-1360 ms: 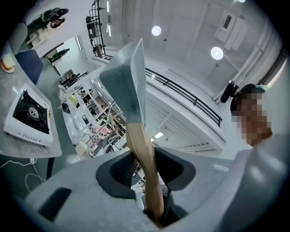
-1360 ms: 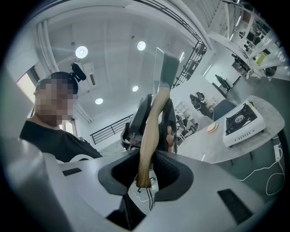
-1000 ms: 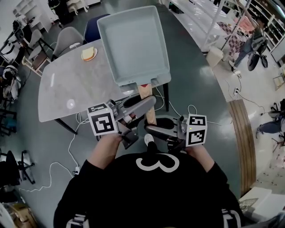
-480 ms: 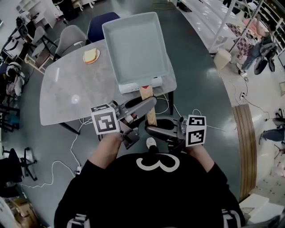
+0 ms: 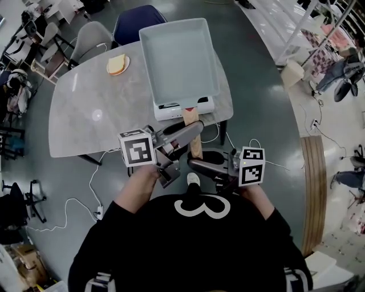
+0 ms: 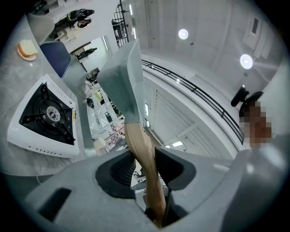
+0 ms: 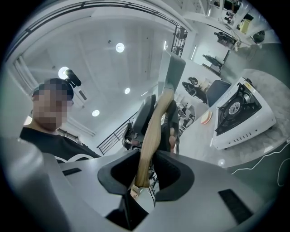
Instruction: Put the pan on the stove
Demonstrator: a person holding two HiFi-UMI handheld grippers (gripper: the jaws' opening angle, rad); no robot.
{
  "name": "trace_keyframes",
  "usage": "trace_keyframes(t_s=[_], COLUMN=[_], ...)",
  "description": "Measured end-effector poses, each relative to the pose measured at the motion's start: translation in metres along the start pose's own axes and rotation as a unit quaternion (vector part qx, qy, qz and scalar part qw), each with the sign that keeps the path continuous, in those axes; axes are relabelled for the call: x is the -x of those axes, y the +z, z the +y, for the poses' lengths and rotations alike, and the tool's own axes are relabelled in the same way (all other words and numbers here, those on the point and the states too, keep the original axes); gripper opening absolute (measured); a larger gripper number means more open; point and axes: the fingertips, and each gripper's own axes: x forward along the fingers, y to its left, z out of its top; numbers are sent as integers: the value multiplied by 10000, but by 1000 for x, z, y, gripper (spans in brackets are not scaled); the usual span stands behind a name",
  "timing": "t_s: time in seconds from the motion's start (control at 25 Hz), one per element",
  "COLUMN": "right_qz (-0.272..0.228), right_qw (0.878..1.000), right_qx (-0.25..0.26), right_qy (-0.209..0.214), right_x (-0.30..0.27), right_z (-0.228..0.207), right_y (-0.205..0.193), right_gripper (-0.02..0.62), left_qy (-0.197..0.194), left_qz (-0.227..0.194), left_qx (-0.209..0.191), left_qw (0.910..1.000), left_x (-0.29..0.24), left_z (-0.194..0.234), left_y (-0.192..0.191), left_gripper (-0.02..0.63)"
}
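A square pale grey pan (image 5: pixel 179 60) with a wooden handle (image 5: pixel 194 122) hangs in the air over the white gas stove (image 5: pixel 183 108), hiding all but its front strip. My left gripper (image 5: pixel 191 130) is shut on the handle from the left. My right gripper (image 5: pixel 195 166) is shut on the handle's near end. In the left gripper view the handle (image 6: pixel 144 163) runs up between the jaws to the pan (image 6: pixel 124 77), with the stove (image 6: pixel 45 118) lower left. In the right gripper view the handle (image 7: pixel 152 131) rises to the pan (image 7: pixel 171 68), and the stove (image 7: pixel 240 113) lies to the right.
The stove stands near the front edge of a grey marble table (image 5: pixel 91 120). A plate with bread (image 5: pixel 117 64) lies at its far left. A grey chair (image 5: pixel 94 37) and a blue chair (image 5: pixel 134 17) stand behind the table. Cables (image 5: pixel 94 188) trail on the floor.
The pan has sunk lower and looks smaller, now centred over the stove, whose front strip shows more. Both grippers keep their hold on the handle.
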Motion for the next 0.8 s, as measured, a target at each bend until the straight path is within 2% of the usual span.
trace_keyframes(t_s=[0.8], right_qz=[332], right_qw=[9973], right_qx=[-644], right_qy=[-83], right_x=[-1], right_z=[-79], right_y=[20], right_gripper=[97], left_qy=[338], left_qz=[22], left_qx=[754], left_qw=[9966], left_x=[-29], left_z=[88], left_y=[16], left_gripper=[143])
